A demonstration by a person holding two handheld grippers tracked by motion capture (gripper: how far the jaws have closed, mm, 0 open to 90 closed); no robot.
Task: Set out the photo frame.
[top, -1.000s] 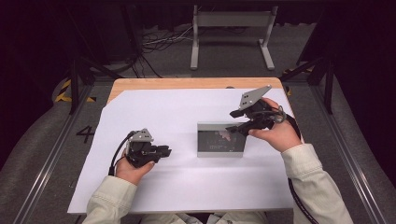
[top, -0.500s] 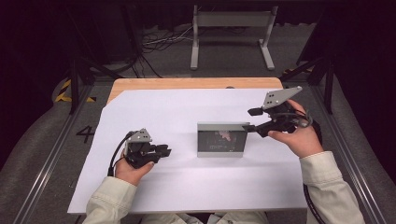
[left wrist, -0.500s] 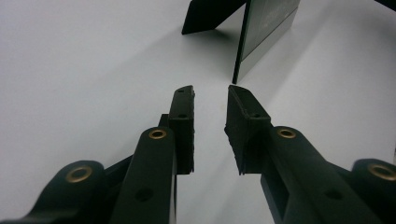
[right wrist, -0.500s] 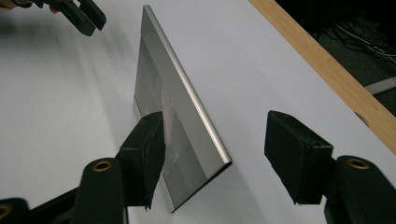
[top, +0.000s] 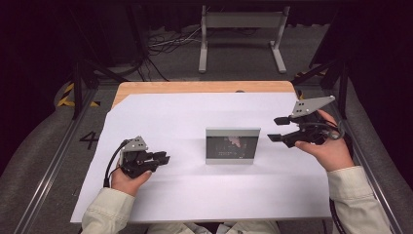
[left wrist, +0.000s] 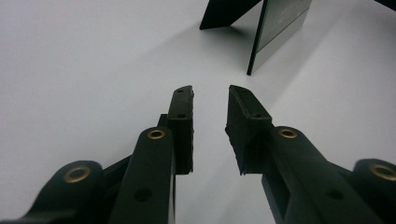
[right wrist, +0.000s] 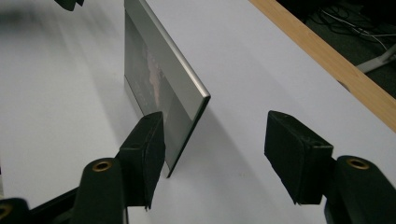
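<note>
Standing photo frame (top: 232, 145) on white sheet (top: 185, 195), unobstructed.

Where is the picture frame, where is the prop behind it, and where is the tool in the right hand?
picture frame (top: 232, 145), high view, middle of its dark front.
prop (left wrist: 226, 14), left gripper view, on the dark leg behind the frame.
right tool (top: 276, 128), high view, midway between its two tips.

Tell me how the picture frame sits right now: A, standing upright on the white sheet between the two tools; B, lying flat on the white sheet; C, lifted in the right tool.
A: the picture frame stands upright on the white sheet, with nothing gripping it.
</note>
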